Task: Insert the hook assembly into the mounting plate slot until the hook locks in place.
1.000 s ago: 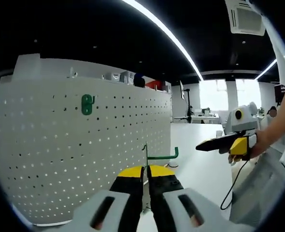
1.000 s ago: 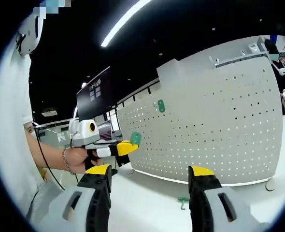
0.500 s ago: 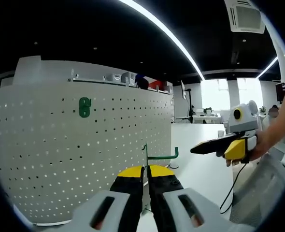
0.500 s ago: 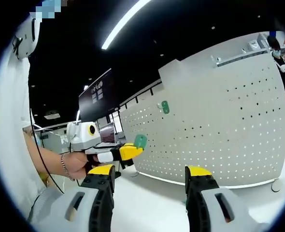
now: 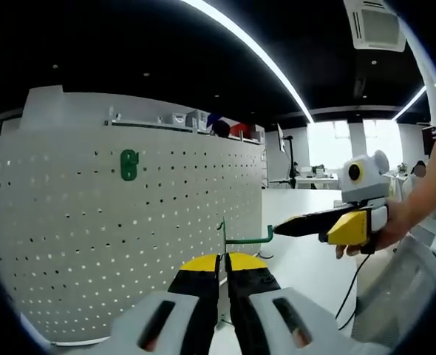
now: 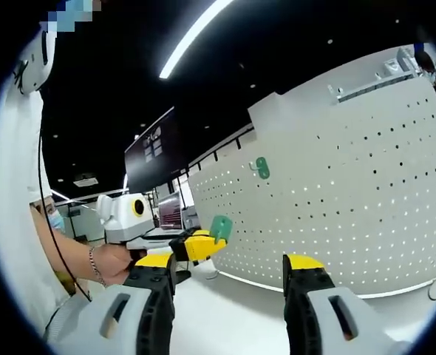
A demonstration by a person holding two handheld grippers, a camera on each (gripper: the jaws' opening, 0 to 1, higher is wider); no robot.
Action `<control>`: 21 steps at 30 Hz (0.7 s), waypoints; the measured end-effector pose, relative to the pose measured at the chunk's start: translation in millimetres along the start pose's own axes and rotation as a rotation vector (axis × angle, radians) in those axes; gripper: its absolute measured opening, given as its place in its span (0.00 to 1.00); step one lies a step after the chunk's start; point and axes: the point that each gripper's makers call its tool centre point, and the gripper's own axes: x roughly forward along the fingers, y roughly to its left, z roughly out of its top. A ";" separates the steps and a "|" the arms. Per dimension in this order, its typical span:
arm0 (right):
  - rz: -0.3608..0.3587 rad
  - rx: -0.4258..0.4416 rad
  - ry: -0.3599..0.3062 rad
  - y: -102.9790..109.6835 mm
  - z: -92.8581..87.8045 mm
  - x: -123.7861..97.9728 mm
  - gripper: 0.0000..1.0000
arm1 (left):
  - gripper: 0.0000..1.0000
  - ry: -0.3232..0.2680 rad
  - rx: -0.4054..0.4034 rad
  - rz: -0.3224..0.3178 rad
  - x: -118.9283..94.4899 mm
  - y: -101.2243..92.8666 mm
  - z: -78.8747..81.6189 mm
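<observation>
**Right gripper closes in on the held hook**

Since a second ago, the right gripper (image 5: 281,225) has neared the green hook (image 5: 242,238) pinched upright between the left gripper (image 5: 223,260) jaws, before the pegboard (image 5: 92,237). Right jaws stand wide, empty.

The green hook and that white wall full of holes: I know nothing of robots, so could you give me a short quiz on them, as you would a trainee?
1. True or false: the left tongs are shut on the green hook.
2. Fill in the word: in the right gripper view, the right tongs stand ___ (open or shut).
3. Pick one: the green mounting plate is A) fixed on the white pegboard, B) held in the right tongs, C) held in the left tongs.

Key: 1 true; 2 open; 3 A.
</observation>
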 end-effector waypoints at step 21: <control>0.038 0.050 -0.018 10.6 5.5 26.2 0.51 | 0.03 -0.011 -0.004 0.007 -3.1 0.2 4.2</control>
